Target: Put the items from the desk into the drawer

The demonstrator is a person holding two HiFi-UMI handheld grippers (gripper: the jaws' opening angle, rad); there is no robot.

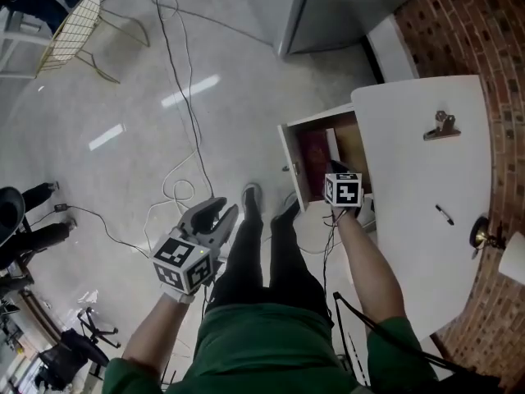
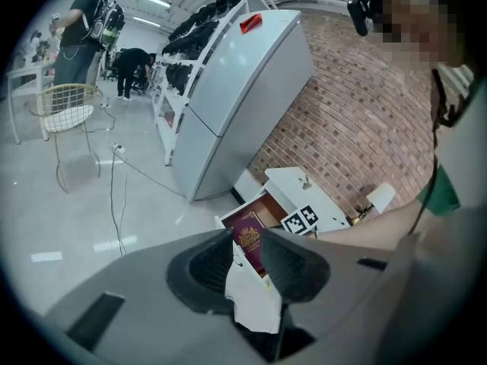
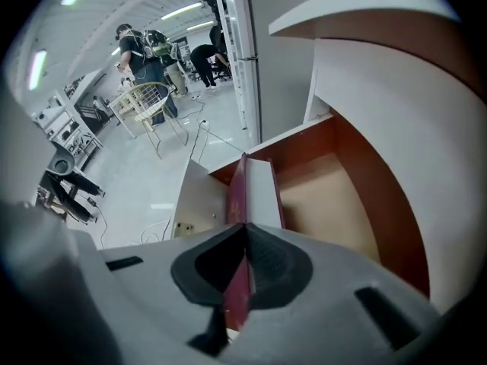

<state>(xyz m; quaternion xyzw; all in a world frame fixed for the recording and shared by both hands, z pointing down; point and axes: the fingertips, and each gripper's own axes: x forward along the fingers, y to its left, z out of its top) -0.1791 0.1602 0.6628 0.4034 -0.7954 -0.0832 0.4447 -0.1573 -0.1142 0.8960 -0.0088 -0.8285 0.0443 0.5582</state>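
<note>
This is a large open lab or studio hall. A polished concrete floor [image 1: 123,97] spreads toward 10 o'clock in the head view, crossed by loose cables [image 1: 182,80]. Strip lights [image 3: 183,11] line a high ceiling. Racks of dark gear [image 2: 204,20] stand behind a grey cabinet [image 2: 228,90]. A person with a backpack [image 2: 84,21] stands at 10 o'clock in the left gripper view, and a brick wall [image 1: 484,23] runs at 2 o'clock.

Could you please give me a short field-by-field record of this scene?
left hand-held gripper: over the floor, apparently shut on a white paper
right hand-held gripper: inside the open drawer, shut on a maroon passport held upright
desk: binder clip and pen lie on top
stage: passport in drawer, not yet released
</note>
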